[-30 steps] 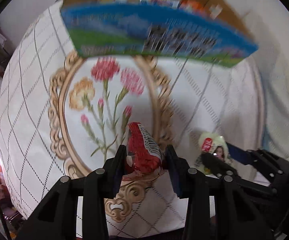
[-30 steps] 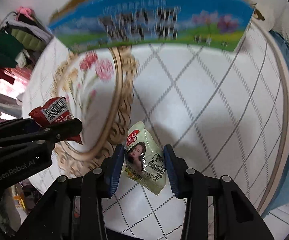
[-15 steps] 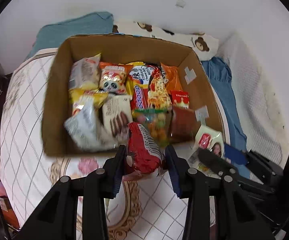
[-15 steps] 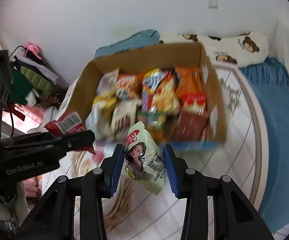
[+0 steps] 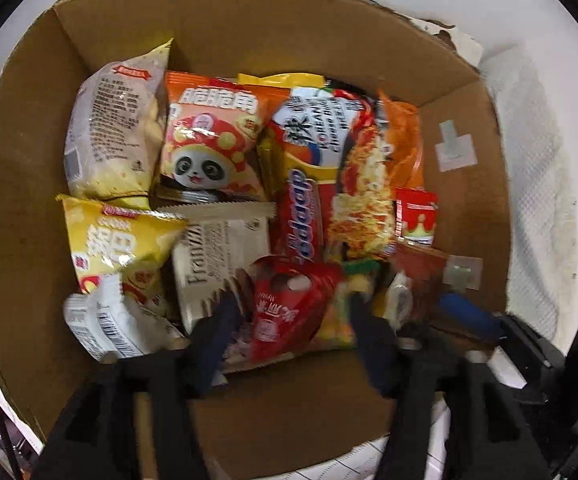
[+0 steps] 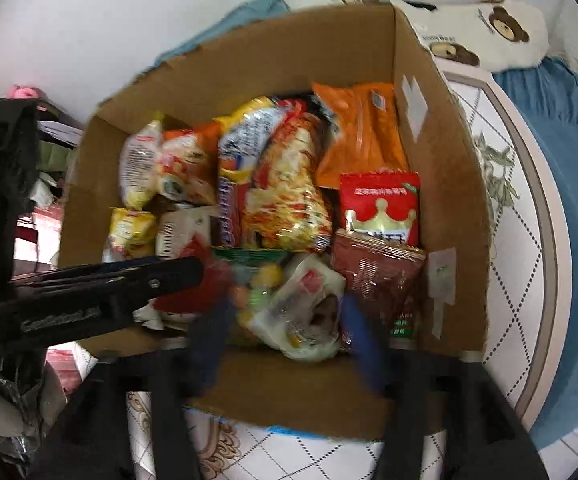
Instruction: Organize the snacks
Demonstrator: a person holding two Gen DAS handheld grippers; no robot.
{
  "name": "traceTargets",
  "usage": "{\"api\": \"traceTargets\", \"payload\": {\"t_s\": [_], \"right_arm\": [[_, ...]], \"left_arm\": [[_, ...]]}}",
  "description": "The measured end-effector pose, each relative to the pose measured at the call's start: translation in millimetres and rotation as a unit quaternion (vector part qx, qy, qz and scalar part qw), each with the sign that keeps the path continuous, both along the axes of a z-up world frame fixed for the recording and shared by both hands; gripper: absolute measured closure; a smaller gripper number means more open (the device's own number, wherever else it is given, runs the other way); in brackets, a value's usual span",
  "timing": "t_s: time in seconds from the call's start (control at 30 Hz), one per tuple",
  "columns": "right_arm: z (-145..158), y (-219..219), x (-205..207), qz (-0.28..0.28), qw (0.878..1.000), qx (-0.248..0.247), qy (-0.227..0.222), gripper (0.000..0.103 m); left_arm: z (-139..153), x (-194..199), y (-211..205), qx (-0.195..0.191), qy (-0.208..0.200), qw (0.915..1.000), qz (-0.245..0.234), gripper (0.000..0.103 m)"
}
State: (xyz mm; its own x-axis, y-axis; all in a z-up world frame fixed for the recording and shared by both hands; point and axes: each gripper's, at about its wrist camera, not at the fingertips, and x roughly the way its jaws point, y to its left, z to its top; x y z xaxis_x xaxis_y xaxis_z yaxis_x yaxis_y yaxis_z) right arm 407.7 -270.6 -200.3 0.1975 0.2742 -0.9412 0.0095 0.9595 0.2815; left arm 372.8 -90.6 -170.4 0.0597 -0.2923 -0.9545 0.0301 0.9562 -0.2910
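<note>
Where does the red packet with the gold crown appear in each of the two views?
Left wrist view: the crown packet is right of centre, near the cardboard box's right wall.
Right wrist view: the crown packet is right of centre, below the orange bag.
Shared landmark: the noodle packet to its left.

A cardboard box (image 5: pixel 233 32) stands open-topped, packed with snack packets. A red packet (image 5: pixel 285 308) lies tilted at the near edge of the pile, at 6 o'clock in the left wrist view, with a pale cream packet (image 6: pixel 309 312) just to its right, also on top of the pile. Behind them lie a white wafer pack (image 5: pixel 221 248), a yellow bag (image 5: pixel 117 240) at 9 o'clock, an orange panda bag (image 5: pixel 209 144), a noodle pack (image 5: pixel 361 184) and a small red crown packet (image 6: pixel 381 208) at 3 o'clock.
</note>
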Motion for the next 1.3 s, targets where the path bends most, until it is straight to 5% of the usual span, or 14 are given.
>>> {"api": "traceTargets", "payload": {"t_s": [0.1, 0.43, 0.9, 1.3], "right_arm": [[0.5, 6.5, 0.4, 0.011, 1.0, -0.025, -0.004, 0.0], [5.3, 10.8, -1.5, 0.002, 0.997, -0.075, -0.019, 0.0], [39.7, 9.8, -23.5, -0.006, 0.994, -0.094, -0.058, 0.0], [111.6, 12.2, -96.5, -0.016, 0.982, -0.1, -0.159, 0.0]], "left_arm": [[1.1, -0.8, 4.1, 0.011, -0.009, 0.9999, 0.007, 0.017], [21.6, -17.1, 18.1, 0.074, -0.06, 0.9953, 0.019, 0.015], [61.5, -41.6, 31.8, 0.086, -0.106, 0.9901, 0.034, 0.015], [132.6, -126.0, 40.6, 0.122, -0.224, 0.9649, 0.064, 0.015]]}}
